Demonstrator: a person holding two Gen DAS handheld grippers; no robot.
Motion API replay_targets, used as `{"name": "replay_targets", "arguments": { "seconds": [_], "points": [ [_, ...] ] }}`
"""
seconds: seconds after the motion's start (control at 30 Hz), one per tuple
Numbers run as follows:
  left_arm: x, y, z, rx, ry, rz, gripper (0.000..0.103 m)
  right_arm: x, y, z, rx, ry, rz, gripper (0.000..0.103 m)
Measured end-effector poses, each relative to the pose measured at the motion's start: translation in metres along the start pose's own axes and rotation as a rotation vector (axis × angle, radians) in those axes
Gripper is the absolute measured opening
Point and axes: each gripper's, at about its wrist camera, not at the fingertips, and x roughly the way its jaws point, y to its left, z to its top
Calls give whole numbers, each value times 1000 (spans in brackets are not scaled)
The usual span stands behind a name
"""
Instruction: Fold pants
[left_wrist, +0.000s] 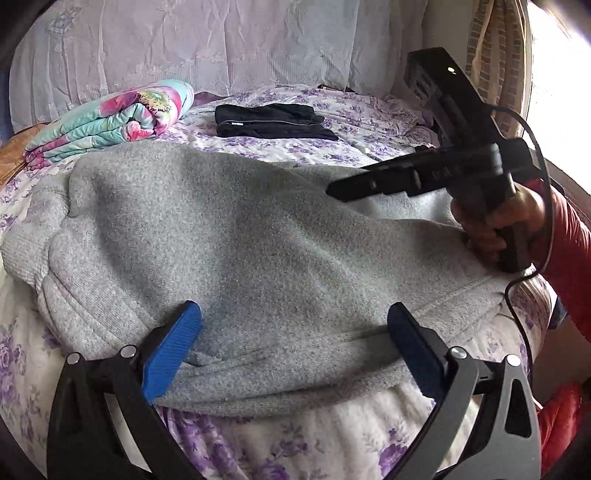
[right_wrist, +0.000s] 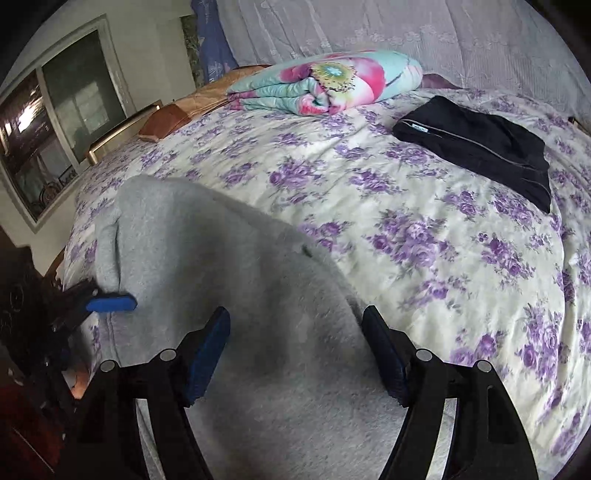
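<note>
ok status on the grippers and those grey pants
Left gripper open, jaws straddling near edge of grey knit pants. Right gripper open above them. Pants spread on floral bedsheet, nothing in the way.

The grey knit pants (left_wrist: 240, 236) lie spread flat on the purple-flowered bedspread (right_wrist: 424, 229), near its front edge, well apart from the folded black garment (right_wrist: 476, 147).

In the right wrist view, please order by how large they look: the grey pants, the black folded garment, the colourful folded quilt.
1. grey pants, though nearest the camera
2. and 3. colourful folded quilt and black folded garment look alike; unranked
</note>
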Motion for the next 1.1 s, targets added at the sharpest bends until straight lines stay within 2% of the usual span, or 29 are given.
{"name": "replay_targets", "arguments": {
  "seconds": [0.2,0.3,0.4,0.47,0.5,0.53,0.57,0.6,0.63,0.7,0.77,0.93,1.07,1.1],
  "points": [
    [-2,-1,-3,-9,-4,-19,98,-23,33,-26,-36,15,39,76],
    [-2,0,-3,-12,-6,-22,98,-22,32,-23,-23,25,89,86],
    [-3,1,-3,-12,-6,-24,98,-4,13,-5,49,37,171,87],
    [-2,1,-3,-11,-6,-20,98,14,-7,8,168,58,264,87],
    [-3,0,-3,-11,-5,-19,98,21,-15,13,222,61,311,84],
    [-3,1,-3,-11,-5,-18,98,24,-22,17,261,46,374,71],
    [-2,1,-3,-11,-5,-17,98,25,-26,19,301,28,429,64],
    [-3,0,-3,-11,-5,-16,98,24,-31,19,340,5,446,50],
    [-3,0,-3,-11,-5,-15,98,22,-37,18,371,-15,440,33],
    [-3,0,-4,-11,-6,-17,98,20,-48,15,419,-38,414,13],
    [-3,0,-3,-11,-5,-15,98,20,-60,13,466,-56,388,12],
    [-1,0,-3,-7,4,-11,98,50,-62,25,348,-4,146,10],
    [0,-2,1,-10,24,13,98,48,-71,25,369,-24,152,11],
    [-1,-3,3,-13,31,32,98,44,-72,24,378,-30,159,13]
  ]
}}
